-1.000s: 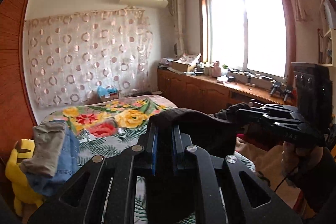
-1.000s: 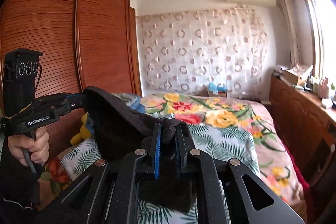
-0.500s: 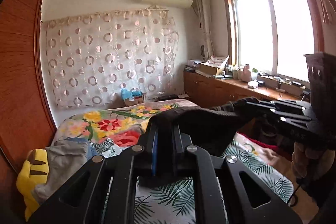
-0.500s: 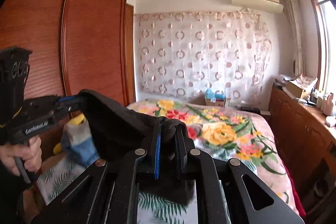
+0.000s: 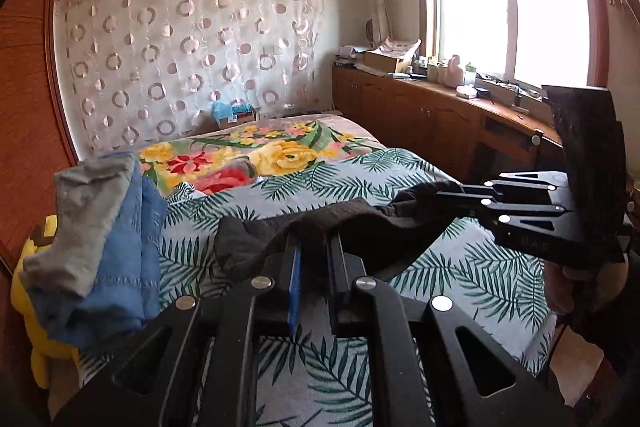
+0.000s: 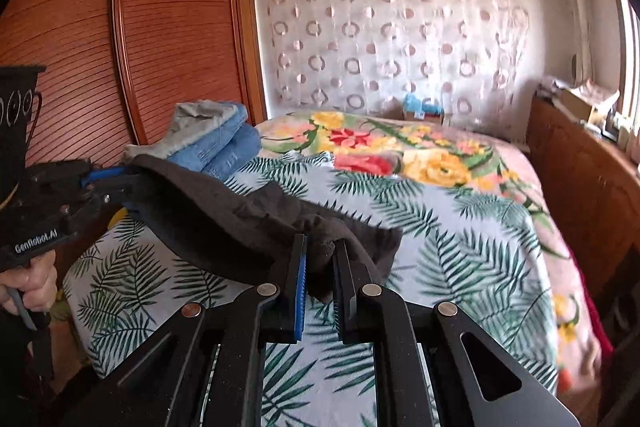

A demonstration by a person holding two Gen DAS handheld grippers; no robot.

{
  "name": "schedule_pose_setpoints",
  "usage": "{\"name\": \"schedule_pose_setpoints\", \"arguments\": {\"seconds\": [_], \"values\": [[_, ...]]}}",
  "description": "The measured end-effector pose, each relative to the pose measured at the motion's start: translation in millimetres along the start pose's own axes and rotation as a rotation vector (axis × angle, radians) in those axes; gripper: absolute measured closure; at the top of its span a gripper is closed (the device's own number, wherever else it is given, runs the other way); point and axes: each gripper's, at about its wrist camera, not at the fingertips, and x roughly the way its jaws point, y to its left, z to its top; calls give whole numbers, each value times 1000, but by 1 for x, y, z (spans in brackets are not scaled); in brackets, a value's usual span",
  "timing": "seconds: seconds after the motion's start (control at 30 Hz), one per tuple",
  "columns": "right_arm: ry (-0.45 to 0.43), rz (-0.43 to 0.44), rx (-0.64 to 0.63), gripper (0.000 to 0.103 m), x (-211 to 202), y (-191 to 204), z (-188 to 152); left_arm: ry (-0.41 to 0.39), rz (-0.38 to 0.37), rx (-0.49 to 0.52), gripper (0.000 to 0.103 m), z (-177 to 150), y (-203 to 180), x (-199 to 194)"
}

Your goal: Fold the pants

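Left claw [image 5: 314, 247] clenched on one end of the dark pants [image 5: 340, 223]; right claw [image 6: 320, 251] clenched on the other. Pants sag between them above the leaf-print bed [image 6: 460, 247]. Clothes pile [image 5: 100, 239] left; open bedspread ahead.

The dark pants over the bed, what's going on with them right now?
A person is holding a handheld gripper in each hand, and both are clamped on the dark pants. The left gripper and the right gripper each pinch one end, so the fabric hangs stretched between them just above the leaf-print bedspread. A pile of folded clothes sits at the side of the bed.
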Motion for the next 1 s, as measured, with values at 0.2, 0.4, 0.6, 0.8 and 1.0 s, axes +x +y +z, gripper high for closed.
{"name": "schedule_pose_setpoints", "arguments": {"seconds": [0.2, 0.4, 0.6, 0.8, 1.0], "values": [[14, 8, 6, 92, -11, 1, -3, 7, -12, -14, 91, -7, 0, -4], [27, 23, 20, 92, -8, -7, -13, 14, -19, -35, 91, -18, -3, -7], [53, 25, 23, 92, -6, -9, -23, 45, -21, -52, 91, -38, -2, -2], [99, 38, 44, 92, -1, -8, -34, 91, -27, -71, 91, -60, -3, 5], [141, 51, 76, 92, 8, -7, -46, 143, -39, -85, 91, -87, -8, 13]]}}
